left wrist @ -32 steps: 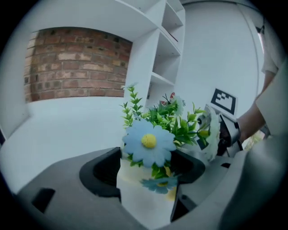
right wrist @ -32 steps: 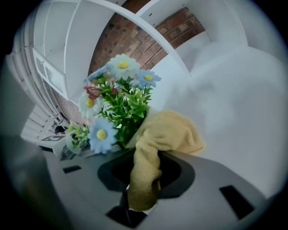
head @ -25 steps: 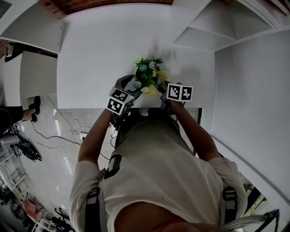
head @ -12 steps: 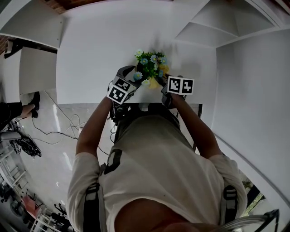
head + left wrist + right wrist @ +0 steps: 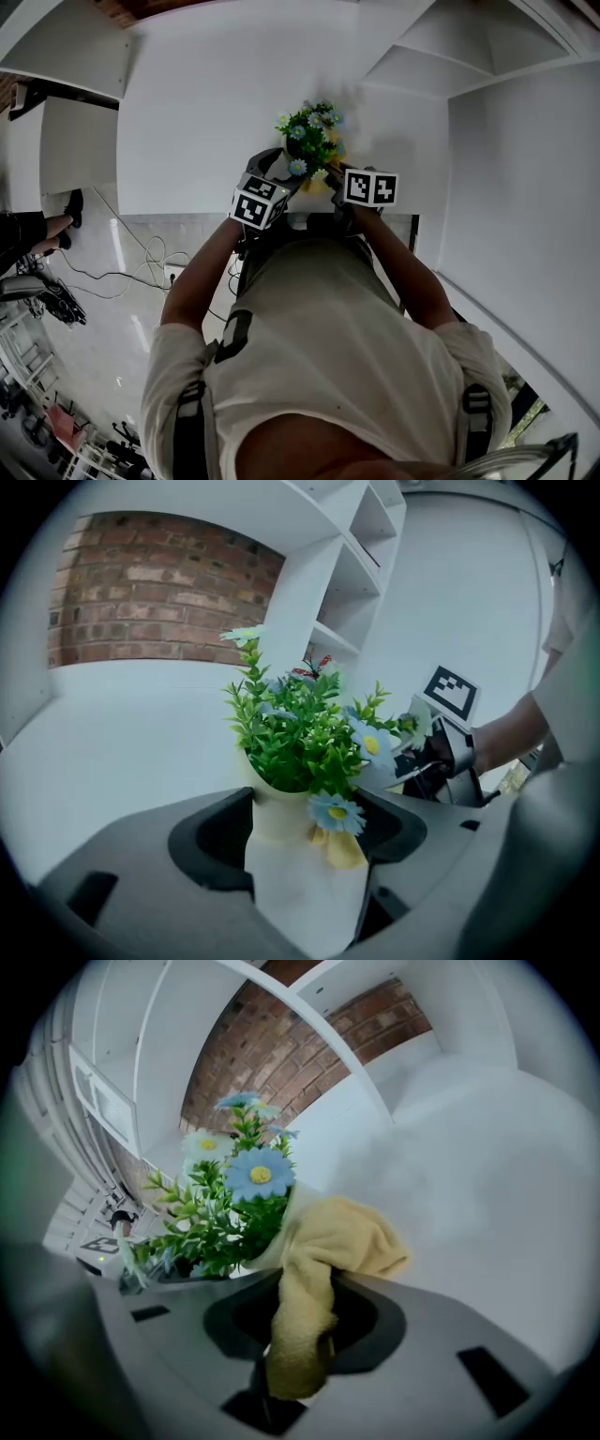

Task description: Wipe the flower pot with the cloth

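A cream flower pot [image 5: 298, 883] with green leaves and blue daisies [image 5: 302, 731] stands between the jaws of my left gripper [image 5: 305, 832], which is shut on its body. In the head view the plant [image 5: 309, 139] rises near the white table's front edge, between my left gripper [image 5: 279, 172] and my right gripper [image 5: 334, 180]. My right gripper [image 5: 302, 1330] is shut on a yellow cloth [image 5: 323, 1260]. The cloth's bunched end lies against the pot's rim [image 5: 277, 1246], under a blue daisy [image 5: 260, 1174]. The cloth [image 5: 319, 182] shows as a yellow patch beside the pot.
The white table [image 5: 206, 112] runs back to a brick wall [image 5: 141, 602]. White shelving [image 5: 347, 583] stands at the right. The table's front edge [image 5: 187, 217] is just behind the grippers, with floor and cables [image 5: 141, 272] below.
The right gripper with the cloth has shifted slightly along the pot's side. The left gripper has stayed on the pot, almost still. Both grips are unchanged.
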`<state>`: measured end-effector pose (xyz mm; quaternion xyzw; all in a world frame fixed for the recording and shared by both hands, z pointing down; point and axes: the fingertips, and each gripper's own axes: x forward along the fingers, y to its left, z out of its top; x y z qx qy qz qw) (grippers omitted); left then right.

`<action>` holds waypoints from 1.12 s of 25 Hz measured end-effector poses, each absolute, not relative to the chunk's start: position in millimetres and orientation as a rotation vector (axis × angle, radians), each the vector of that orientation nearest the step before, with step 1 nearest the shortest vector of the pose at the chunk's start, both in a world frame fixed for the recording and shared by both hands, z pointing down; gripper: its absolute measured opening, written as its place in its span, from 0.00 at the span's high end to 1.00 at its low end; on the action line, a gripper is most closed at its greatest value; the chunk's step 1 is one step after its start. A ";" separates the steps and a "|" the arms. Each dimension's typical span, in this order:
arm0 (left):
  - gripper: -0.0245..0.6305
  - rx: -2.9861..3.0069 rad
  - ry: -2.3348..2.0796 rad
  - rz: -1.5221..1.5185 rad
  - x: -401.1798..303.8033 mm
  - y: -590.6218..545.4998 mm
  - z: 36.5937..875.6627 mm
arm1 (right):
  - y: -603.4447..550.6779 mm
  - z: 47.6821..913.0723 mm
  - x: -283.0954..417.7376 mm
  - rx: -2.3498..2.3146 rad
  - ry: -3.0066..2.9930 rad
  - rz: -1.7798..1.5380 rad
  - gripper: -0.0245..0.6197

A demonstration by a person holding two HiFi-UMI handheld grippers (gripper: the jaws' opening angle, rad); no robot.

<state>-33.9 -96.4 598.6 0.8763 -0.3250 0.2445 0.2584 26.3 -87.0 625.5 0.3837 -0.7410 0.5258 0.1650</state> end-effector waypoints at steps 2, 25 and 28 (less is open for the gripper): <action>0.46 2.411 -0.837 0.693 -35.7 -93.2 597.9 | -91.7 623.6 34.8 1.120 -2.116 1.488 0.78; 0.46 2.352 -0.961 0.700 -26.5 -91.2 600.4 | -82.2 627.4 35.3 1.149 -2.093 1.564 0.78; 0.46 2.434 -0.826 0.712 -31.3 -87.9 592.4 | -87.5 625.4 39.3 1.159 -2.098 1.562 0.78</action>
